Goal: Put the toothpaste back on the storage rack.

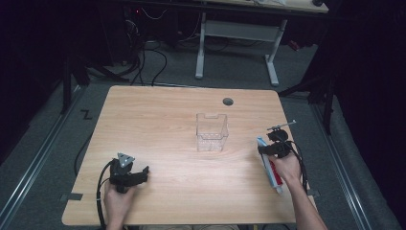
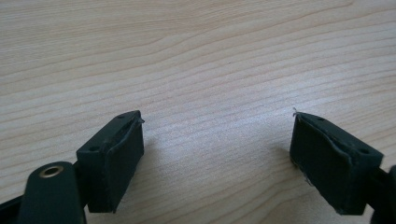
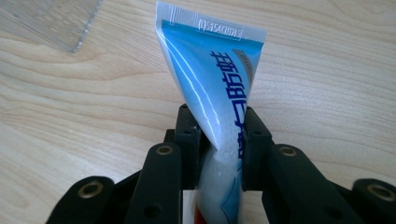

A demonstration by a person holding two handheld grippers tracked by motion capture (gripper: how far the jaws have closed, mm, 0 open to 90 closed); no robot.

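Right gripper [image 3: 219,140] clamped on a blue-and-white toothpaste tube [image 3: 212,88], jaws pinching its middle, crimped end pointing away toward 12 o'clock. Tube at the 3 o'clock edge of the wooden desk [image 1: 167,120], capped end trailing under the hand toward 5 o'clock. Left gripper [image 2: 217,154] spread wide at 7 o'clock, nothing between its jaws. Clear plastic container [image 1: 211,132] upright at centre.

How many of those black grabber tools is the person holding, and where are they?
2. The left gripper rests near the table's front left corner, jaws open with nothing between them. The right gripper is near the right edge, clamped on a toothpaste tube.
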